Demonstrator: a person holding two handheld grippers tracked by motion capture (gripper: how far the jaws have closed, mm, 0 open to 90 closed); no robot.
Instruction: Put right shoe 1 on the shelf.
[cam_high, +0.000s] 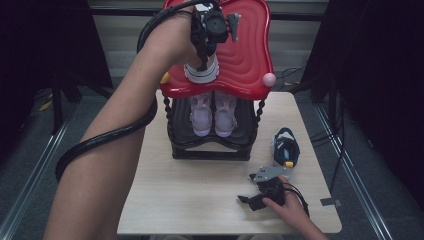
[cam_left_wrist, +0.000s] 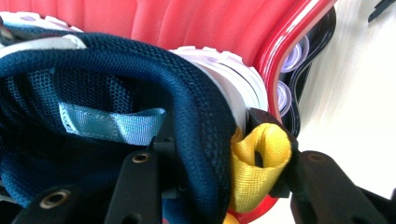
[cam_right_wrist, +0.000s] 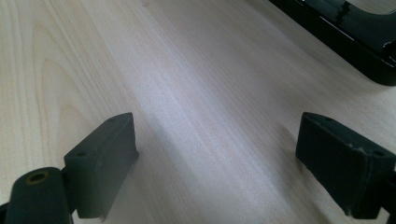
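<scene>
1. High view: navy sneaker on the red top shelf of a small shoe rack, white sole facing the camera, heel end gripped from above by the left gripper.
2. Left gripper view: same navy sneaker seen from the heel, with navy mesh collar, light blue inner tab and yellow heel loop.
3. Left gripper jaws part-way closed astride the heel collar, one jaw inside the shoe, the other outside against the yellow loop; pads look to be touching the collar, firmness of the clamp hard to tell.
4. Glossy ribbed red shelf behind the shoe, its rim curving down at the right.
5. Pair of pale pink sneakers on the black lower shelf, toes toward the camera, directly beneath the navy one.
6. Second navy sneaker lying on the pale wooden worktop to the right of the rack, opening up, a yellow loop at its near end.
7. Right gripper resting low on the worktop near its front right, held by the right hand, just in front of that second sneaker.
8. Right gripper view: jaws wide apart with bare wood grain between them, black base of the rack at the upper right.
</scene>
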